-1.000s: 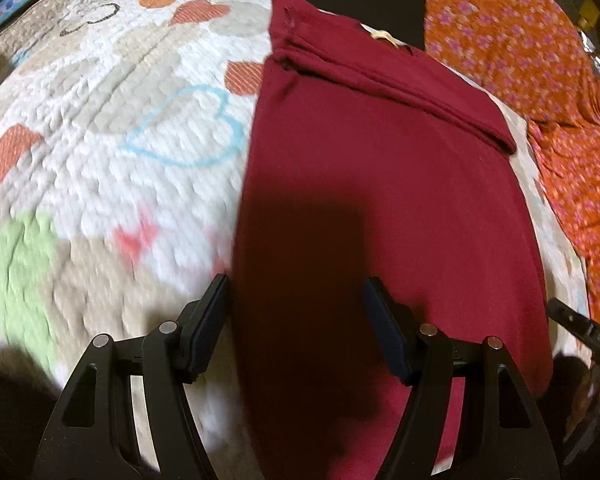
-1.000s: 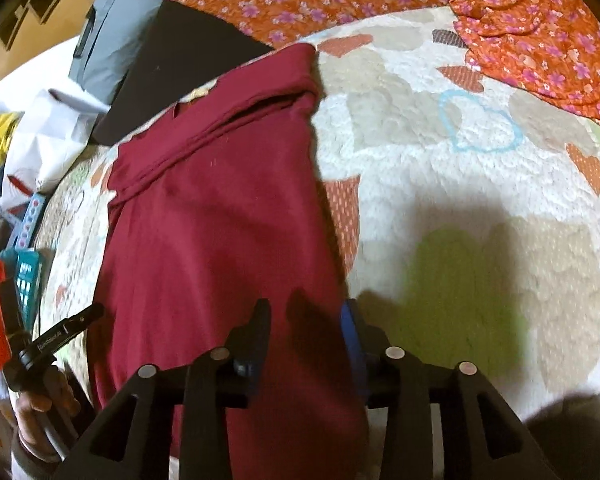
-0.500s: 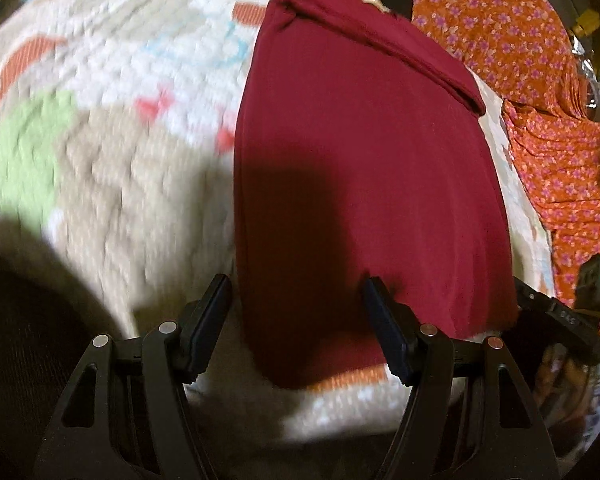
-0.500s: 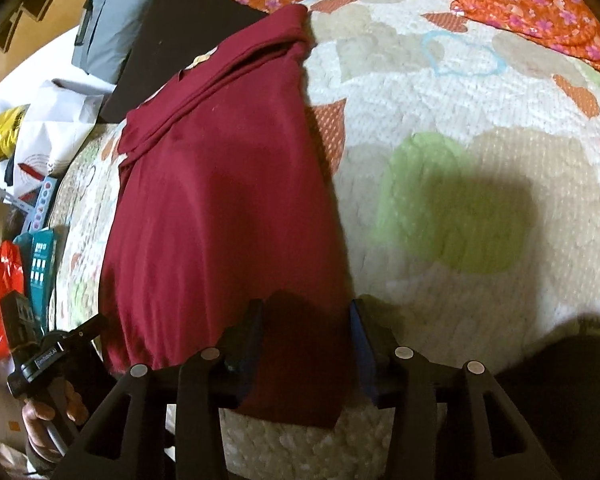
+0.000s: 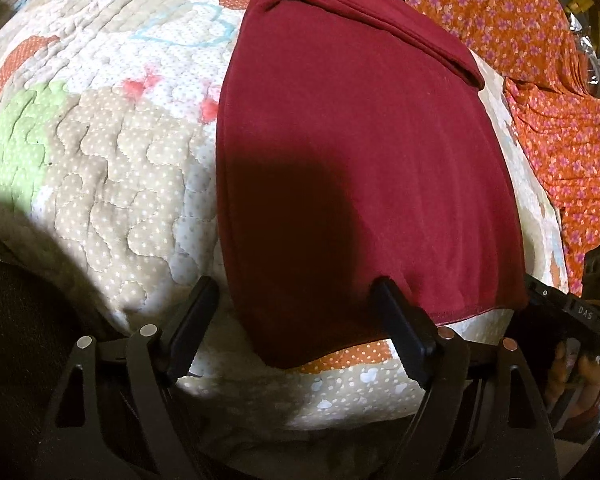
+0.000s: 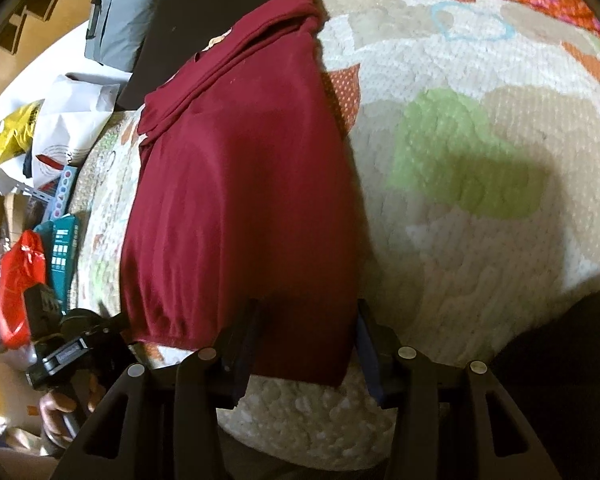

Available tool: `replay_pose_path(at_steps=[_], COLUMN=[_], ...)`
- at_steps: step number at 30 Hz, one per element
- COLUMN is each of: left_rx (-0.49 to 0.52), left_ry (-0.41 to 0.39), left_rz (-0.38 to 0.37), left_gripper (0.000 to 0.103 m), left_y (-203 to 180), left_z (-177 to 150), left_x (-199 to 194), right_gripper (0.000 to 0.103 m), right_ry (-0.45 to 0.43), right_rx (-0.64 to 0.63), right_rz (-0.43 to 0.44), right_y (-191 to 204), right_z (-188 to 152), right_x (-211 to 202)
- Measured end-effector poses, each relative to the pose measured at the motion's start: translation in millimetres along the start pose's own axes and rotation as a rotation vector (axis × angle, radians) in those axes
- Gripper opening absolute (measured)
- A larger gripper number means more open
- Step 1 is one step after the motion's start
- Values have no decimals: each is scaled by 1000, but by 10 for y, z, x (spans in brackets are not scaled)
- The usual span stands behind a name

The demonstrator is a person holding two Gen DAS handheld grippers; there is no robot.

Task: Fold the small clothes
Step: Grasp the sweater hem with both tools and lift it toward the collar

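Maroon shirt (image 5: 360,160): folded lengthwise, flat on quilt (image 5: 100,160), hem nearest. Left claw (image 5: 296,320): fingers apart, straddling hem's left corner. Right claw (image 6: 306,340): fingers apart, straddling right corner. Orange floral cloth (image 5: 560,140) beside.

Bare quilt (image 5: 112,168) lies open beside the maroon shirt (image 5: 360,152) (orange floral cloth (image 5: 560,140) crowds the other side).

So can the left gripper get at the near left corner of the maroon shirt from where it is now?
Probably yes: the left gripper is open, its fingers straddle the maroon shirt at its near hem corner, and nothing lies between them on the quilt.
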State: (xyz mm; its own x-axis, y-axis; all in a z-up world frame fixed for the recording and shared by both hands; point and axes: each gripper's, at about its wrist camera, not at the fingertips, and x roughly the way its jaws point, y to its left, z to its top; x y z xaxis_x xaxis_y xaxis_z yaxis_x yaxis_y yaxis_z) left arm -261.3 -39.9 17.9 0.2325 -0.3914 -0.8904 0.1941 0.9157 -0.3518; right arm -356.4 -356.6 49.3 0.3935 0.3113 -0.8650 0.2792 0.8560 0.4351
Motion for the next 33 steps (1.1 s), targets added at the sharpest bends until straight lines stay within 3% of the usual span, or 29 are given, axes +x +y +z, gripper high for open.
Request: replay_pose_path(at_steps=[12,13,15,17,19,25,33], left_rx=[5,1,6,18,0,-2,2], left_ry=[31,32,27,21,35,18,-61], left_rz=[-44,-52,-51,-24,-66,-130,-216], left_gripper=[87,83,63,28,12,8,7], left_y=[-12,-9,3,7,46,66,28], left_z=[21,19,6,-9,-12,43,342], left_x=[22,16,-14,-35,-37,-181,-567], right_gripper=[44,44,37,24,16,11,10], right_ry=[18,16,11,9,2,-49,-183], right_rx=[35,26,-9,-55,-87,-139,-73], right_rz=[60,60,63,95,108,136,344], right_y=[11,22,66,139,212,332,325], right_z=[-13,-19,-22,-18,-15,50,400], right_x=[49,50,52,54,70,-12,-404])
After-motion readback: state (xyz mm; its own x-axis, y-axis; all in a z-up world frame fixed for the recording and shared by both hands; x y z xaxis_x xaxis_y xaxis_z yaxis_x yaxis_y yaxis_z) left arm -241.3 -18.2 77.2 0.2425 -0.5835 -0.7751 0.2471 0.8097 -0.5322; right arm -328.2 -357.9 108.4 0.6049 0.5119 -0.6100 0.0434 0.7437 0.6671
